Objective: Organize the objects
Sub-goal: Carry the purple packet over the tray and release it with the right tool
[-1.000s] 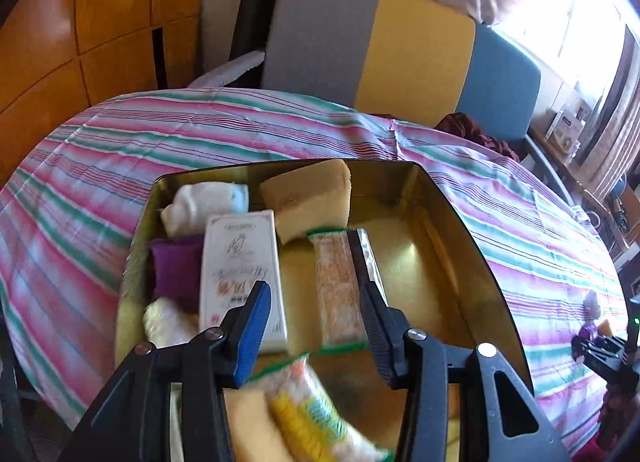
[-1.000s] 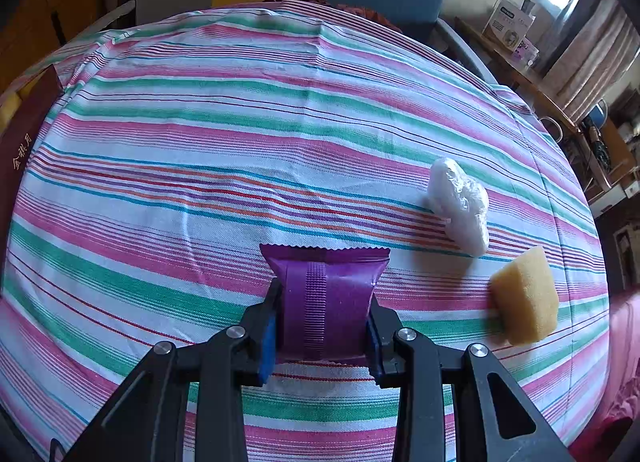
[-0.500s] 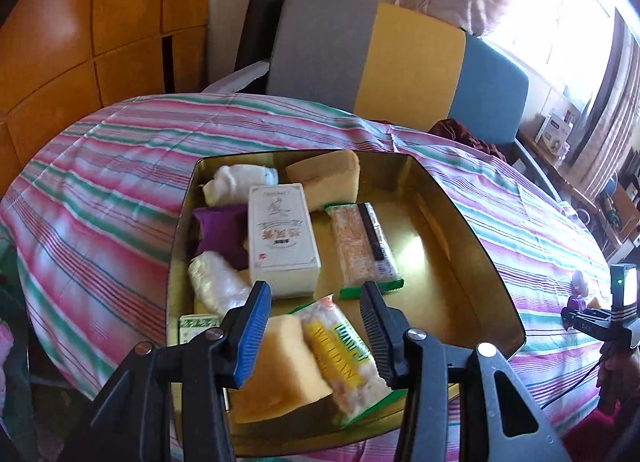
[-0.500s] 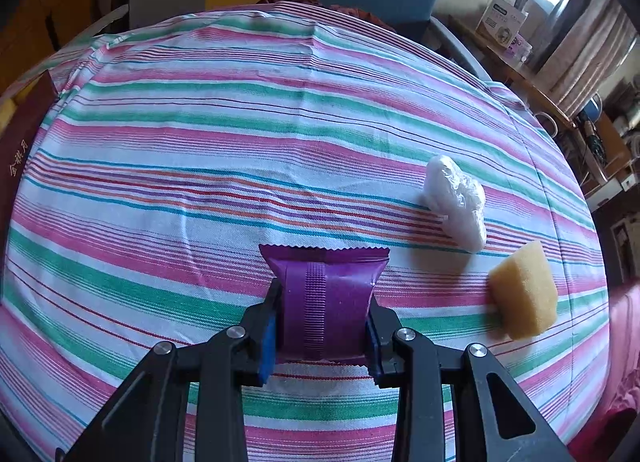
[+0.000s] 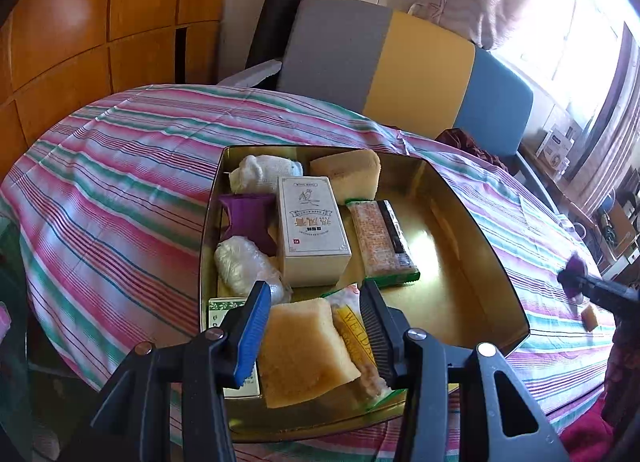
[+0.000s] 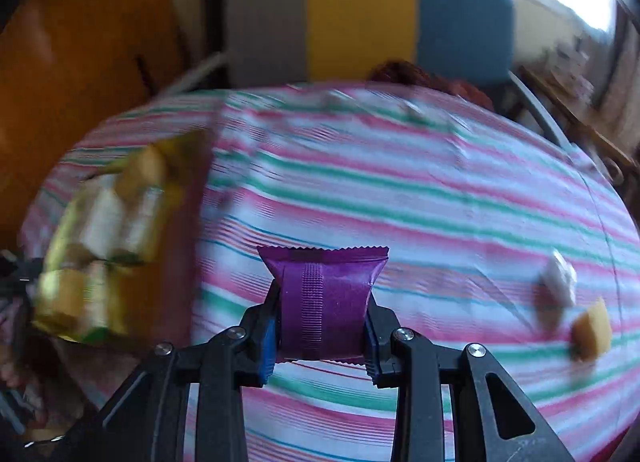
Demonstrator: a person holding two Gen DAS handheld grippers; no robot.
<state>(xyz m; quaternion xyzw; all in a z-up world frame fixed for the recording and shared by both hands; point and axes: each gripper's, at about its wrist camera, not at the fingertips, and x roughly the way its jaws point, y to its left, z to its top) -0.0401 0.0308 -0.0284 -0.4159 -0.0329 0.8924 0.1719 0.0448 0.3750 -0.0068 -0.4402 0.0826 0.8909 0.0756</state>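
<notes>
Packet (image 6: 324, 298), light and crinkly, sits pinched across its middle in my right tool (image 6: 320, 336), while my left tool (image 5: 316, 326) hangs open over the tin (image 5: 460, 262).

Daylight enters from the window (image 5: 576, 34) upper right, blown out to white. Glare patch on the gold tin floor (image 5: 424, 242). Left wrist view sharp; right wrist view motion-blurred, tin (image 6: 108, 254) smeared. Fisheye bends edges; corners black.
</notes>
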